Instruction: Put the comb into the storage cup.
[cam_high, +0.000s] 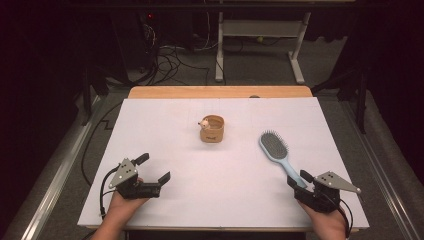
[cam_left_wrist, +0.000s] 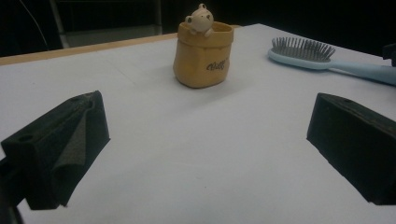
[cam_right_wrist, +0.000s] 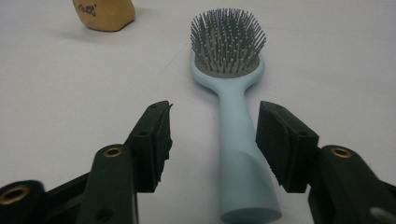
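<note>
A light blue hairbrush (cam_high: 275, 147) lies bristles up on the white table top (cam_high: 165, 130), right of centre, its handle pointing toward the near right corner. My right gripper (cam_high: 298, 180) is open at the handle's end. In the right gripper view the handle (cam_right_wrist: 238, 154) lies between the two pads (cam_right_wrist: 156, 135) with a gap on each side. A tan sack-shaped pot with a small bear figure on its rim (cam_high: 212, 129) stands mid-table. My left gripper (cam_high: 154, 167) rests at the near left, open and holding nothing, aimed at the pot (cam_left_wrist: 203, 53).
A wooden strip (cam_high: 220, 92) borders the table's far edge. Beyond it are dark floor, tangled cables (cam_high: 165, 60) and the white legs of another desk (cam_high: 297, 55). The brush head (cam_left_wrist: 303, 50) lies to the right of the pot in the left gripper view.
</note>
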